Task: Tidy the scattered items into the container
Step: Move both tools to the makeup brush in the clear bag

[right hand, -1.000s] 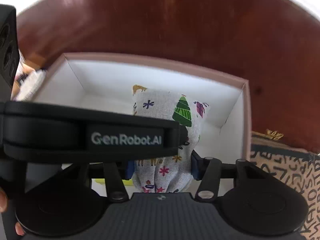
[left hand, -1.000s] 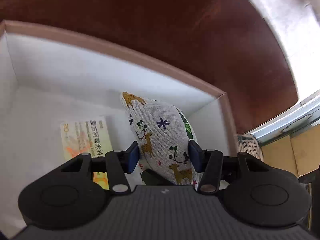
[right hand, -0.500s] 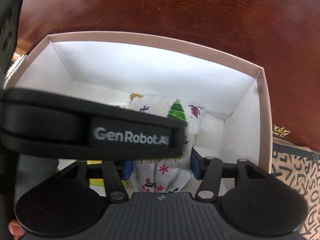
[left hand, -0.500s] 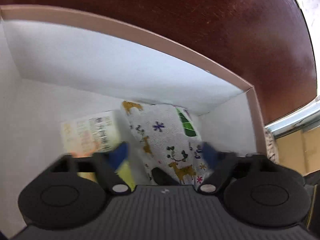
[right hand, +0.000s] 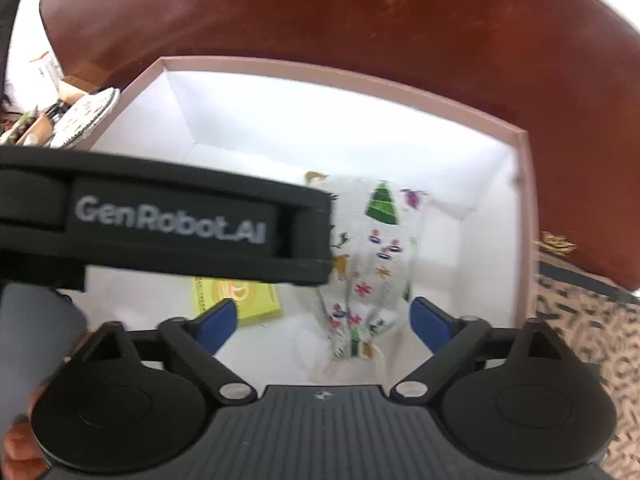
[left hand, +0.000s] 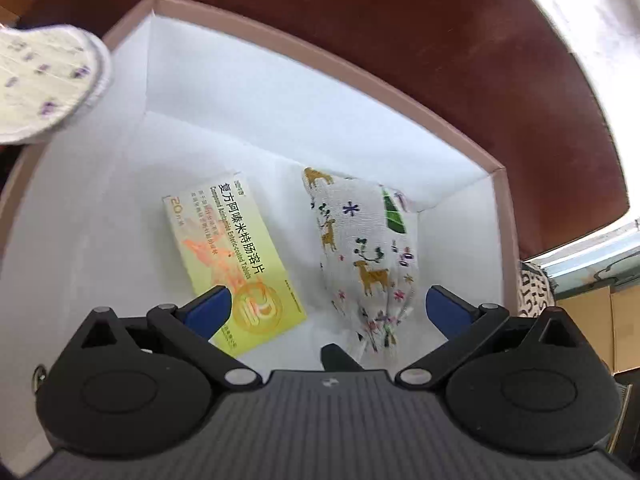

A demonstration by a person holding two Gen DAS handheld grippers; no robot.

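A white fabric pouch [left hand: 360,248] printed with deer and trees lies on the floor of the white box with the pink rim [left hand: 320,56], near its right wall. Beside it on the left lies a yellow tablet carton [left hand: 236,256]. My left gripper [left hand: 326,312] hangs open above both, touching neither. In the right wrist view the pouch [right hand: 372,256] sits between the blue pads of my right gripper [right hand: 324,324], whose jaws are opening and stand clear of the cloth. The left tool's black housing [right hand: 168,220] crosses that view and hides most of the carton [right hand: 240,300].
The box stands on a dark red-brown table [right hand: 360,20]. A round white pad with purple print [left hand: 44,84] lies just outside the box's left corner, with clutter behind it. A black-and-tan patterned cloth [right hand: 580,340] lies to the right. A person's hand [right hand: 16,440] shows bottom left.
Both grippers were shut on the pouch and have let it go; it now rests in the box. My left gripper has drawn back, baring the whole carton.
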